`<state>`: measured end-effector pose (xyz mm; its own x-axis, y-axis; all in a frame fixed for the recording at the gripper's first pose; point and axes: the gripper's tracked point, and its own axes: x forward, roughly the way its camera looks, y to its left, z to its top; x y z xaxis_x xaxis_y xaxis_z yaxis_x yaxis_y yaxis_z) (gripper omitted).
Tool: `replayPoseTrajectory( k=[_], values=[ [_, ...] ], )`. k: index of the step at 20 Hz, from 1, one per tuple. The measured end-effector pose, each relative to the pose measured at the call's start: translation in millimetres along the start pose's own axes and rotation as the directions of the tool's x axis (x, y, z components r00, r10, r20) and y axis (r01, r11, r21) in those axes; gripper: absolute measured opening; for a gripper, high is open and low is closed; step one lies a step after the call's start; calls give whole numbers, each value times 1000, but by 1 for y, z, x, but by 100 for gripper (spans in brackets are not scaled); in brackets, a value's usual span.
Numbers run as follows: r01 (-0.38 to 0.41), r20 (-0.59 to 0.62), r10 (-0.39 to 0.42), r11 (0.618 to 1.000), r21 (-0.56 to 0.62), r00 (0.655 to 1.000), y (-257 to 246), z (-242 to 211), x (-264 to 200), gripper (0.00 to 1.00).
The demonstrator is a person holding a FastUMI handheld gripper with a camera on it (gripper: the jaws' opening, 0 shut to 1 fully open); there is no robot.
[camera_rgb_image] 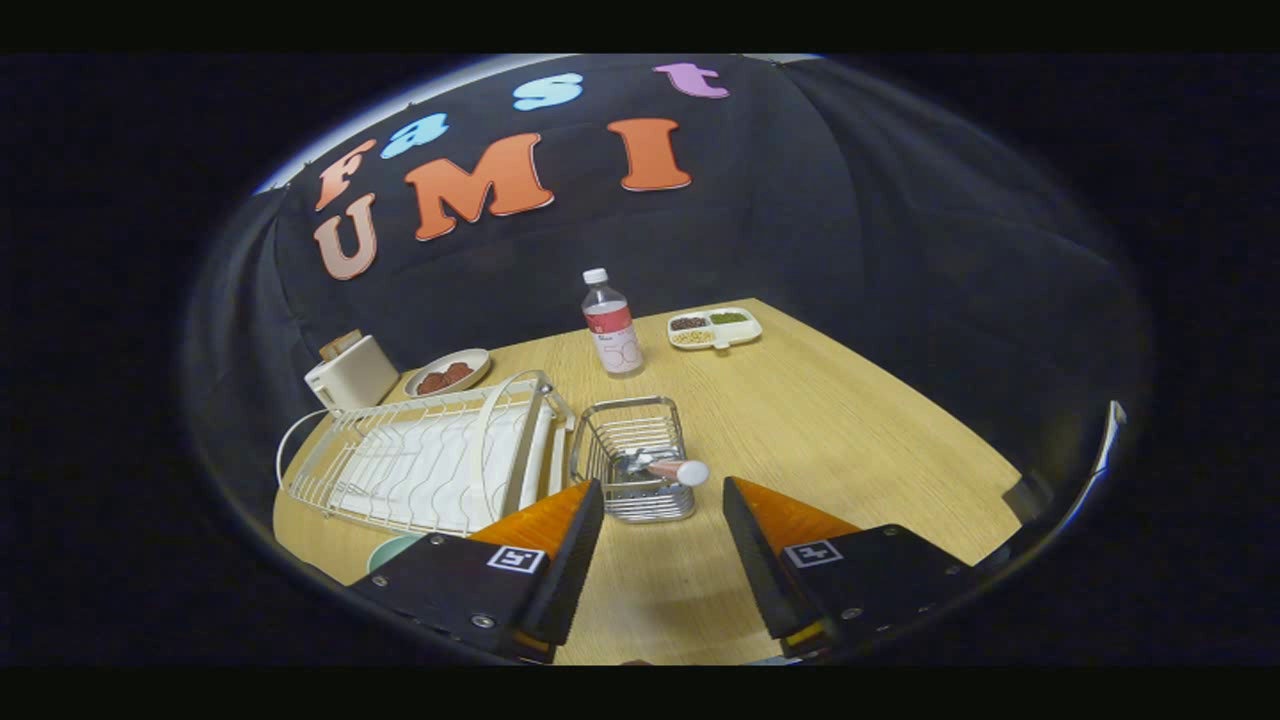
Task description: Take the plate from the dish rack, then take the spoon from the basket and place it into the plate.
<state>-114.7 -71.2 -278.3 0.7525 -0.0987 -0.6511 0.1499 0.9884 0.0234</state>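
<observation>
To the left of the fingers lay the white wire dish rack [430, 465], its slots apparently bare, and close behind it stood a cream toaster [350, 375] and a small plate of dark red food [447, 374]. A pale green rim, probably the plate [392, 548], peeked out just beside the left finger [560, 545], half hidden by the gripper body, so it seemed the plate was already off the rack and the spoon step was in hand. The gripper [662, 545] was spread wide with nothing between its fingers. Just ahead of them, slightly toward the left finger, sat the wire basket [635, 455], and the spoon [665, 468] lay in it with its pinkish handle and white rounded end poking over the basket's right rim, pointing rightward and a little toward the gripper; its long axis ran roughly crosswise to the fingers, and the bowl end was buried among the wires and hard to make out. To do this well, the fingers would likely go forward over the protruding handle, straddle it across its length, and close on it clear of the rim, then lift it up and out so the bowl end did not snag. Beyond the basket stood a water bottle [612, 325], and farther right a divided tray of beans [714, 328] on the wooden table [850, 440].
</observation>
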Motion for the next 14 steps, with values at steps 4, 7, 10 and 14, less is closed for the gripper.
replayPoseTrajectory(
  k=[4,7,10,14],
  values=[
    [-2,51,6,997,-71,999,8,8,13,72],
    [-27,30,31,992,-122,999,21,0,18,63],
    [-53,3,54,988,-147,999,29,-8,20,46],
    [-11,33,17,988,-153,999,24,2,19,21]
  ],
)
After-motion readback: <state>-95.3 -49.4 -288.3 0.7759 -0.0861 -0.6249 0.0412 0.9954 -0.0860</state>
